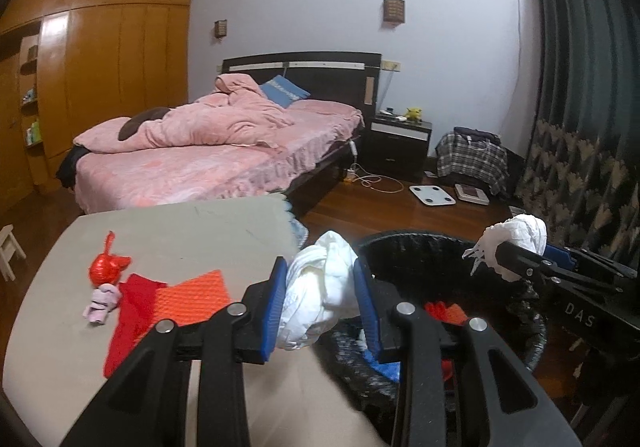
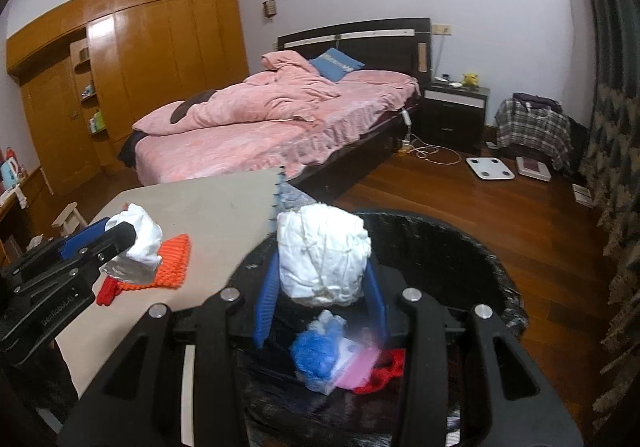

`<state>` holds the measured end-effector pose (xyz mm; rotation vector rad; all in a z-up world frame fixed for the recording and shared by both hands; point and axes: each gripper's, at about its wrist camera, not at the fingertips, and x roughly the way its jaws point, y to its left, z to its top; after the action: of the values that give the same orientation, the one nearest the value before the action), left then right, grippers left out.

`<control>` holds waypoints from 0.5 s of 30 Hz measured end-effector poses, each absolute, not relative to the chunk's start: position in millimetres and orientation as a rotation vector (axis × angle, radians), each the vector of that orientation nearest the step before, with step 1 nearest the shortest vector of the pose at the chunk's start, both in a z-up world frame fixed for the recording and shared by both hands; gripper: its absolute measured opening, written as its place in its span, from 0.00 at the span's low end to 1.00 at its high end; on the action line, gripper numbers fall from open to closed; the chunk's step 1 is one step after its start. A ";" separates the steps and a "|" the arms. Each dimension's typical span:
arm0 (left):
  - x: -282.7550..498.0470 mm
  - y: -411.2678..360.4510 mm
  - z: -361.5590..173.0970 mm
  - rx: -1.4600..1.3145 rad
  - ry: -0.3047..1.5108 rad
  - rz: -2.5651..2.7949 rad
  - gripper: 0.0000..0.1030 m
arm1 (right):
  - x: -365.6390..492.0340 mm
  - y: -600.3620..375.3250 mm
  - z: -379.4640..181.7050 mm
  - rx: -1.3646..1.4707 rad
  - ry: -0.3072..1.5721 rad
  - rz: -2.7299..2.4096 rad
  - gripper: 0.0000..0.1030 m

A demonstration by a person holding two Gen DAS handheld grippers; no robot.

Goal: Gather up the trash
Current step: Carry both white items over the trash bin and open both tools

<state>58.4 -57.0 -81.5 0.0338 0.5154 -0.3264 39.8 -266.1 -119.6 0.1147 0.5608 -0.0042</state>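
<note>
Carrying two wads to the black-lined bin at once — best done by getting each wad fully past the rim before letting go. Right gripper closed partway on a crumpled white paper wad, pads pressing both flanks, already above the bin's mouth; a plain release looks enough there, kept low so the light paper does not drift onto the wooden floor. Left gripper likewise pinched on a second white crumpled wad, poised over the near rim where table and bin meet; better carried further toward the centre first, else the wad may catch the lip and roll back. Worth staggering the drops, since the two tools sit close together above one opening.

Inside the bin: blue crumpled plastic, something pink, a scrap of red.

Around it, from big to small — pink-quilted bed with dark headboard, orange-brown wardrobe wall, patterned dark curtain at the right, nightstand, white bathroom scale on the floor. Nearer, the beige tabletop, edge touching or just beside the bin. Still lying on it: an orange knitted cloth over red fabric, a red knotted plastic bag, a small lilac rolled scrap just beside the bag.
</note>
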 end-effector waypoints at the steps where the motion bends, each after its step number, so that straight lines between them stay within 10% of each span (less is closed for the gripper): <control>1: 58.3 -61.6 -82.6 0.037 0.517 -0.336 0.33 | 38.4 -270.5 -120.6 0.116 0.562 -0.014 0.37; 15: 69.3 -111.2 -96.0 0.072 0.542 -0.440 0.33 | 30.1 -308.0 -131.2 0.122 0.568 -0.108 0.37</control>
<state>69.3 -111.2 -96.0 0.0723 0.5415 -0.4399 30.1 -308.0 -131.2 0.1223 0.5681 -0.1084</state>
